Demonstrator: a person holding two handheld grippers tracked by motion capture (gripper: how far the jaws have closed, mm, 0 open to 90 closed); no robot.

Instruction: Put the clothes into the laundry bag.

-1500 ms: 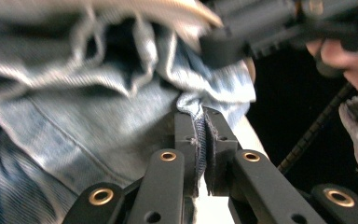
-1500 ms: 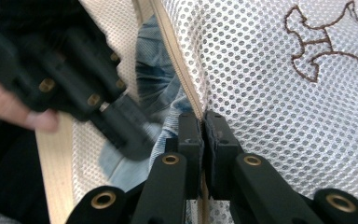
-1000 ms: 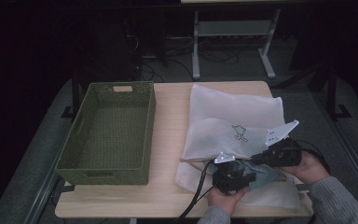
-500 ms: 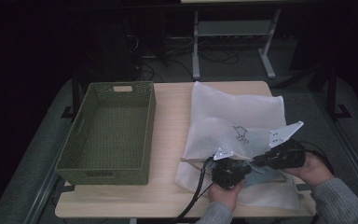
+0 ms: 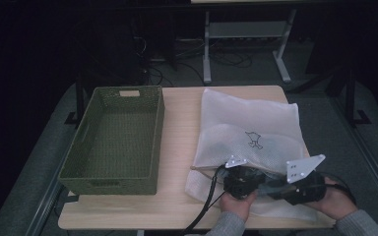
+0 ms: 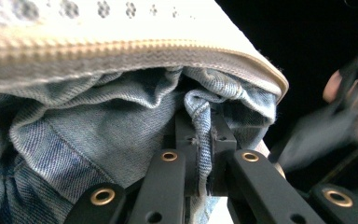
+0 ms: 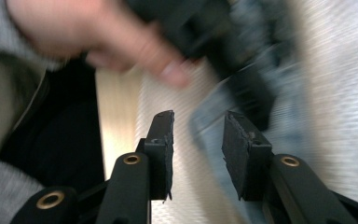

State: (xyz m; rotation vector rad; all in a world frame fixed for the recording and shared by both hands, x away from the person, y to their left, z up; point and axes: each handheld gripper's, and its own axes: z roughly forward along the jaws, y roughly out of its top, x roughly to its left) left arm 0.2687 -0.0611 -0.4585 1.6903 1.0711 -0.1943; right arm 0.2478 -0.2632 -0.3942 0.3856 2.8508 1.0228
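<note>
A white mesh laundry bag lies on the right half of the table, its zipped mouth toward the front edge. Blue denim jeans sit in that mouth. My left gripper is shut on a fold of the denim just under the zipper; in the high view the left gripper is at the bag's front edge. My right gripper stands open, jaws apart, over white mesh and a blurred strip of denim. In the high view the right gripper lies right of the left one.
A green woven basket with nothing in it stands on the left half of the wooden table. A black cable trails off the front edge. Dark floor and a desk frame lie beyond.
Both hands have shifted a little toward the front edge. The right gripper has swung down and left, closer to the left gripper at the bag's mouth.
</note>
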